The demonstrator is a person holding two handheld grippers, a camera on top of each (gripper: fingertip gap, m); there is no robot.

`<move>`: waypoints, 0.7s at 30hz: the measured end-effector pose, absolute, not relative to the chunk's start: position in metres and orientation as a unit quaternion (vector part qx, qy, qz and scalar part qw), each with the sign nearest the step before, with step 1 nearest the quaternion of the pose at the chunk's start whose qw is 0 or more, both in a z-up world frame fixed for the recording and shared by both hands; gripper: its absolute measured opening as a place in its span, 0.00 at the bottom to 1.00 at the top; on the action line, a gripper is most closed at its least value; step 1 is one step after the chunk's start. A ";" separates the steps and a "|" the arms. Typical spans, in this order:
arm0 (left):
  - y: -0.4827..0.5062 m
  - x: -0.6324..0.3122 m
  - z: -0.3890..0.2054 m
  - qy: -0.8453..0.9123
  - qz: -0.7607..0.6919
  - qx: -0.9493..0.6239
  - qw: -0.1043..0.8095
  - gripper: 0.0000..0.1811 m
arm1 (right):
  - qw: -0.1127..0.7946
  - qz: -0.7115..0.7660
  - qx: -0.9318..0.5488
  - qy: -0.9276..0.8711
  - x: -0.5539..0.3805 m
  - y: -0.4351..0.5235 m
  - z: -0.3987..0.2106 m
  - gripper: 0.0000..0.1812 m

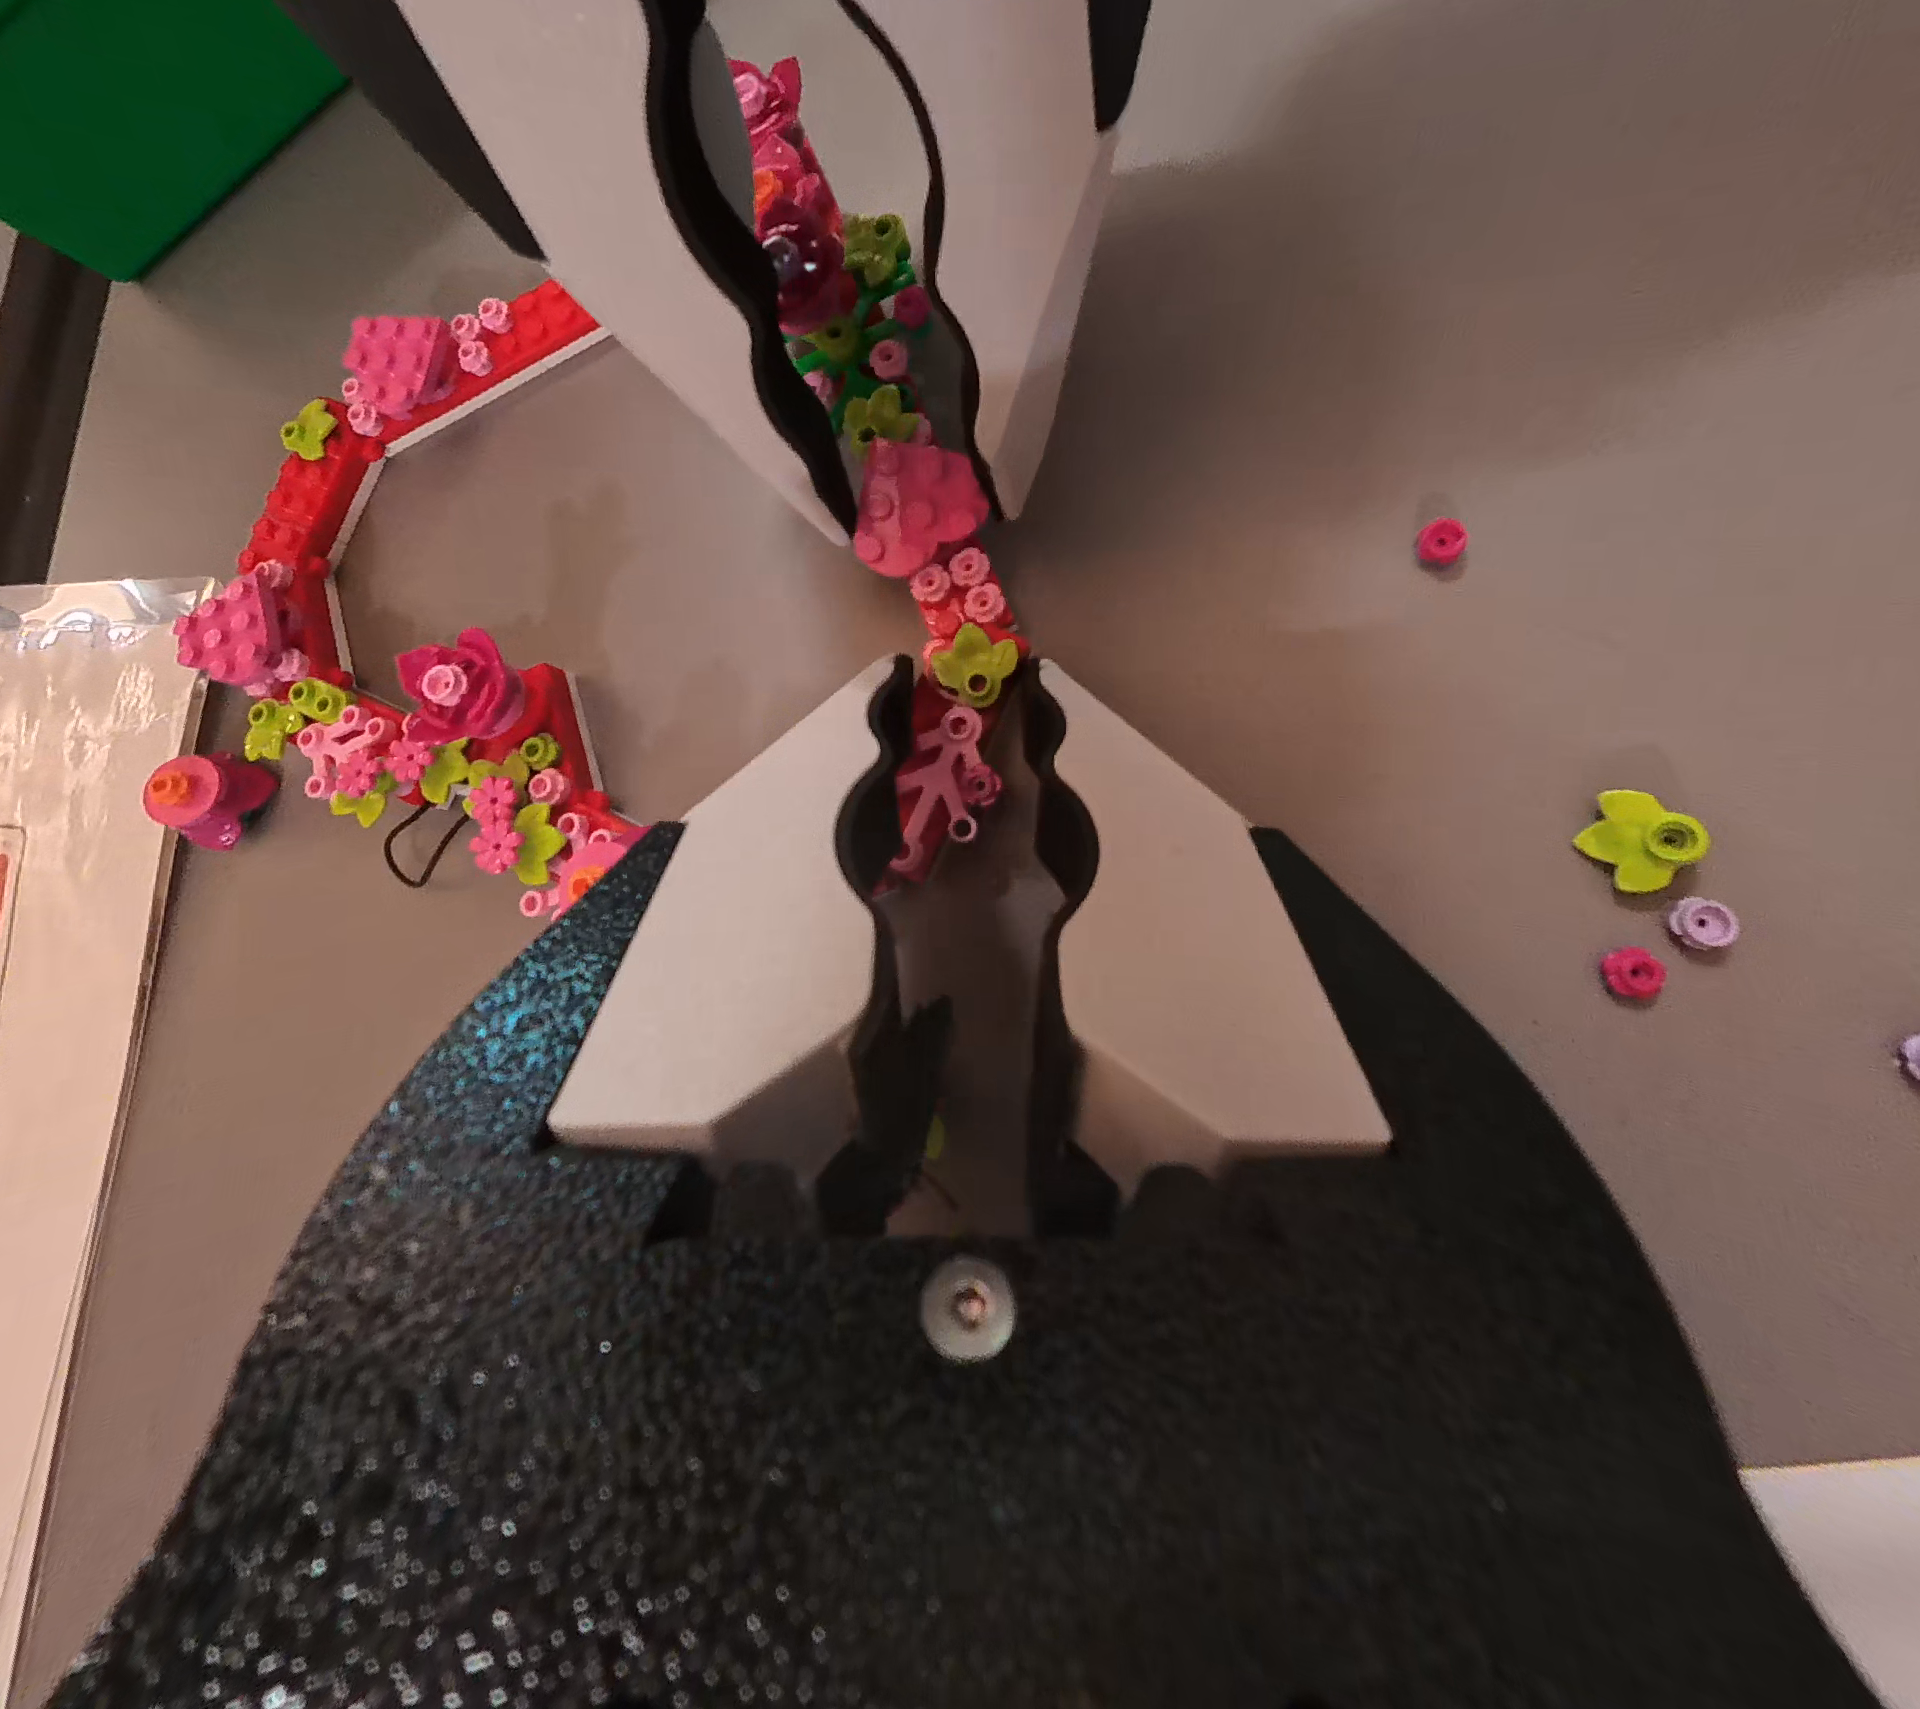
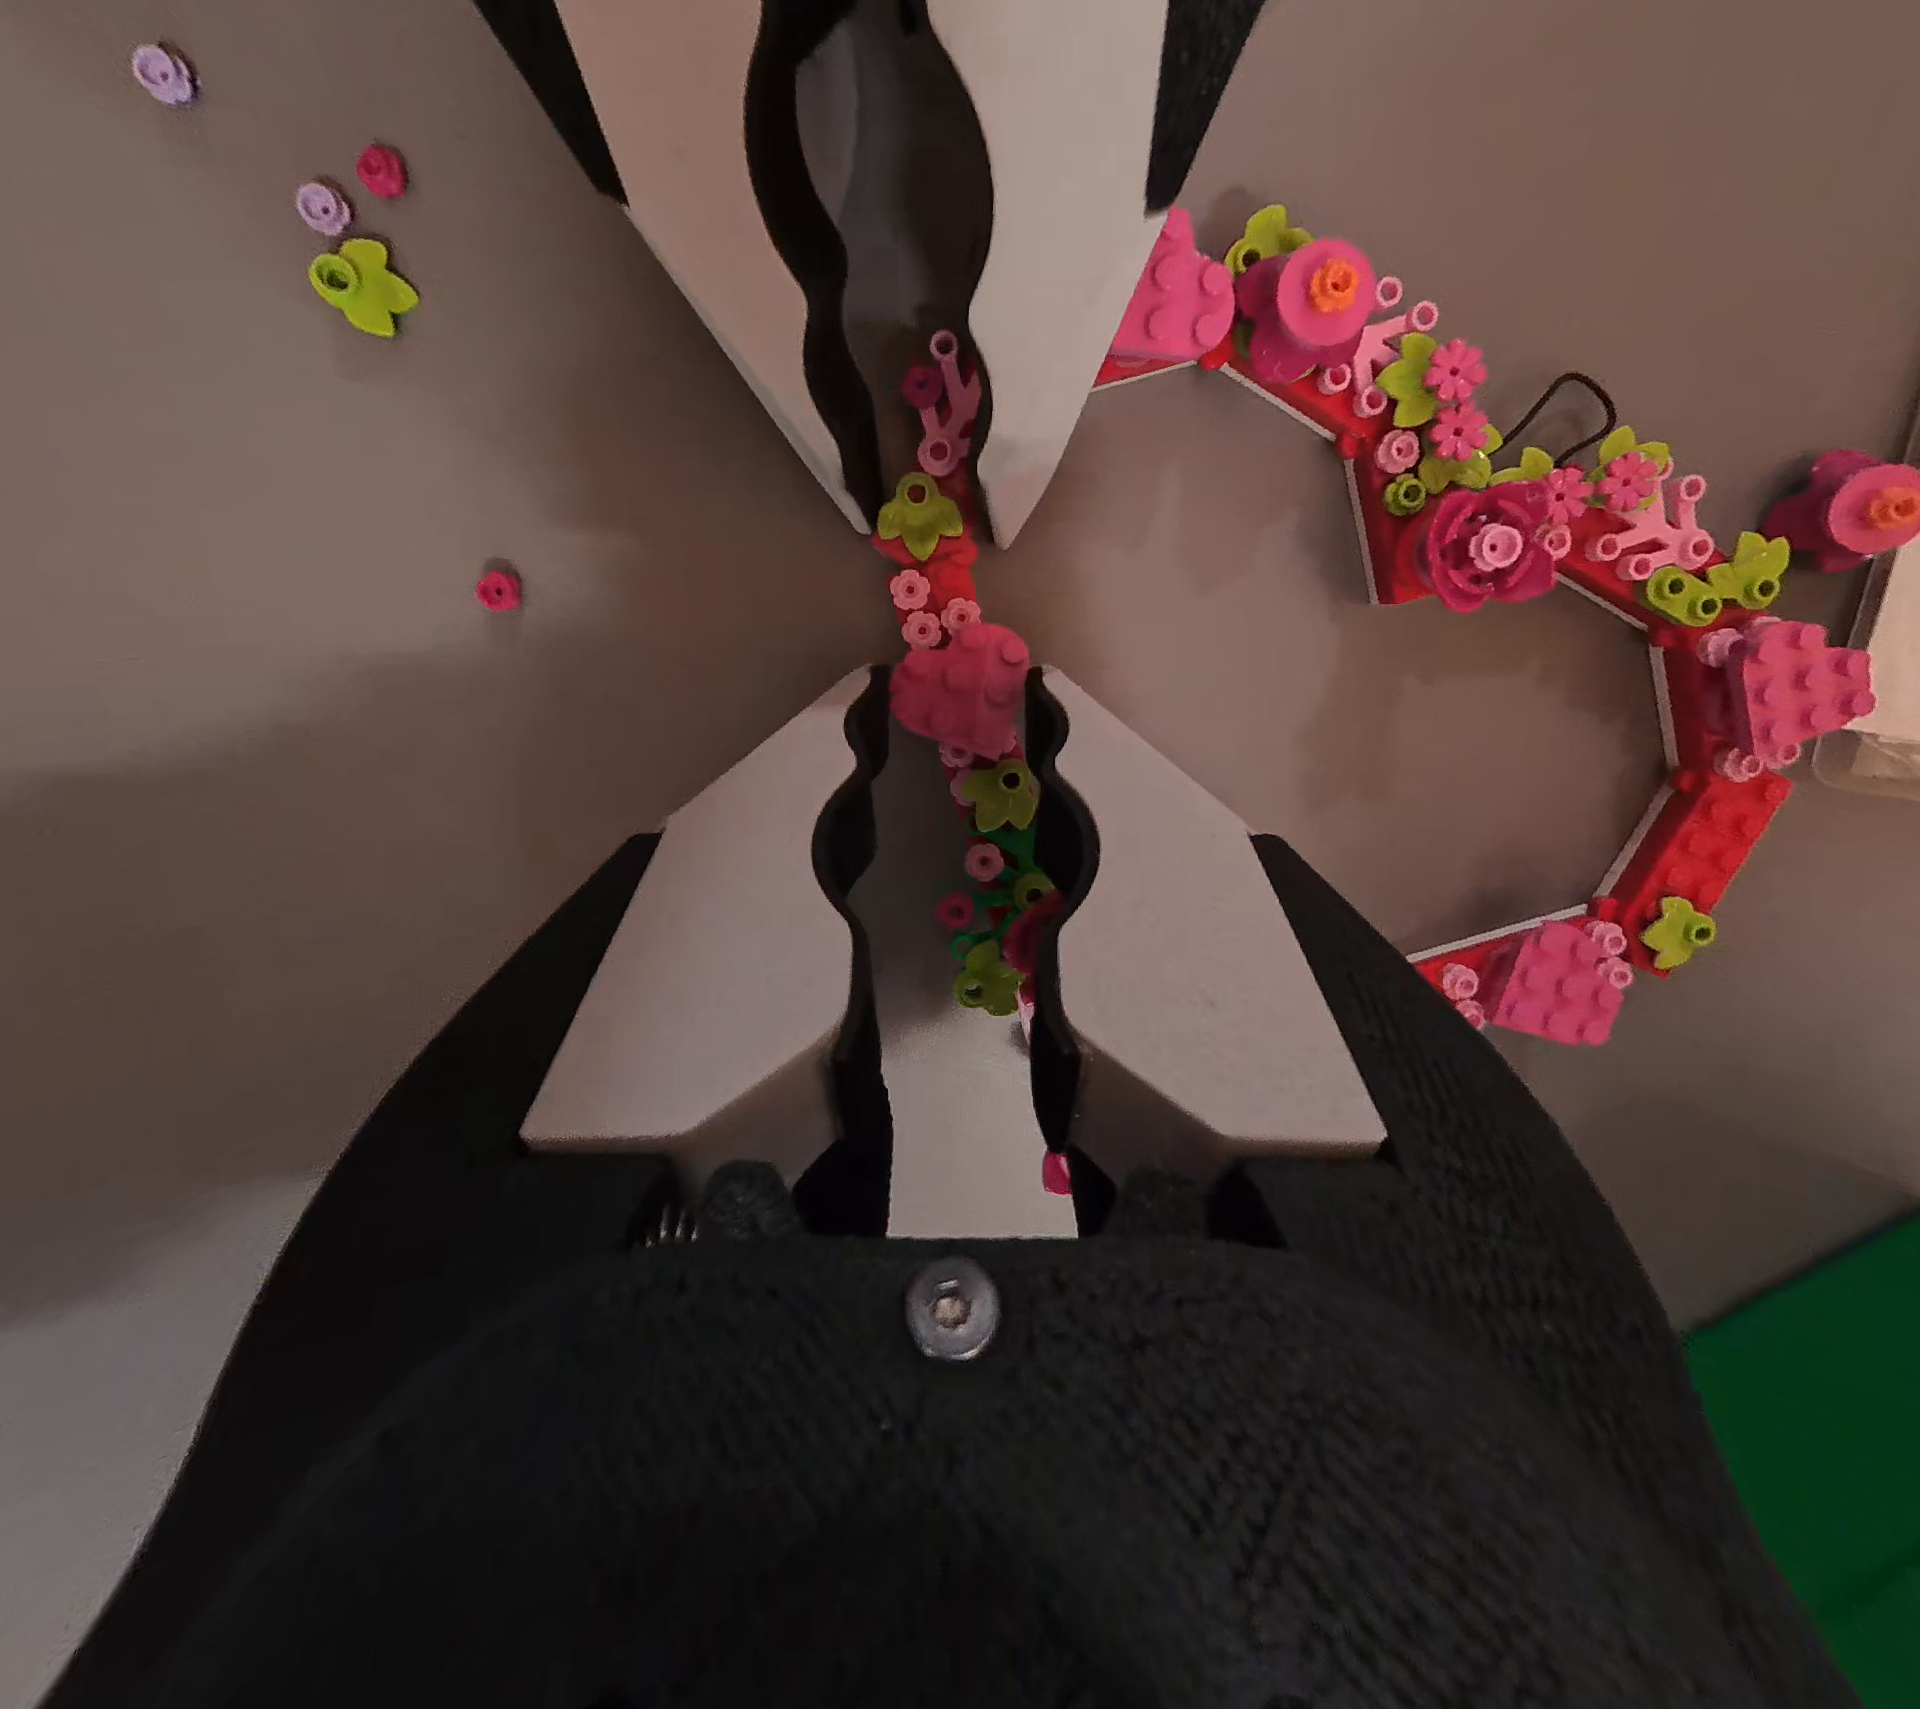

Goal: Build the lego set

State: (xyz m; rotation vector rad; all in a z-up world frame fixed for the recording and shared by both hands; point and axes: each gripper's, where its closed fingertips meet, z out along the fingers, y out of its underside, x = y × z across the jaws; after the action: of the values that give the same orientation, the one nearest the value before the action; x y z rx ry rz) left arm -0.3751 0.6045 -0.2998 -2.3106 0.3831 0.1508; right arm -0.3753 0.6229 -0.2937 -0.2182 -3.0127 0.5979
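A red lego strip (image 1: 961,599) carries a pink heart, small pink flowers and lime leaves, and it runs between the two grippers. My left gripper (image 1: 966,672) is shut on one end of the strip. My right gripper (image 1: 925,521) faces it and is shut on the other end. In the right wrist view the right gripper (image 2: 951,672) holds the strip (image 2: 940,599) at the heart end and the left gripper (image 2: 935,532) holds the leaf end. A larger curved red frame (image 1: 301,506) with hearts, roses and leaves lies on the grey table and also shows in the right wrist view (image 2: 1704,838). Its ends pass behind the grippers, so I cannot tell whether it joins the strip.
Loose pieces lie on the table: a lime leaf (image 1: 1636,838), a lilac stud (image 1: 1704,921) and magenta studs (image 1: 1442,540). A loose magenta flower cone (image 1: 203,797) sits by a plastic-covered booklet (image 1: 83,828). A green box (image 1: 104,49) stands at the table's edge. Both grippers' tips are close together, under 4 cm apart. The left tips stand about 11 cm off the lilac stud (image 1: 1704,921). It is also in sight in the right wrist view (image 2: 322,206).
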 end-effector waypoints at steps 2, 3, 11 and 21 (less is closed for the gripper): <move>0.605 -0.375 -0.300 0.150 0.059 -0.908 0.388 0.10 | 0.022 0.186 -0.067 -0.980 -0.375 0.623 -0.294 0.14; 0.605 -0.375 -0.300 0.150 0.058 -0.908 0.388 0.10 | 0.018 0.183 -0.064 -0.981 -0.375 0.623 -0.294 0.14; 0.605 -0.375 -0.300 0.146 0.055 -0.908 0.388 0.10 | 0.018 0.171 -0.094 -0.981 -0.375 0.624 -0.295 0.14; 0.605 -0.375 -0.300 0.145 0.055 -0.908 0.389 0.10 | 0.025 0.181 -0.109 -0.977 -0.376 0.624 -0.294 0.14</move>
State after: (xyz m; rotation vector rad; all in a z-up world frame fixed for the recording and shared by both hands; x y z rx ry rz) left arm -0.3751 0.6052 -0.3000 -2.3092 0.3689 0.1387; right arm -0.3763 0.6243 -0.2939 -0.3378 -3.0214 0.5588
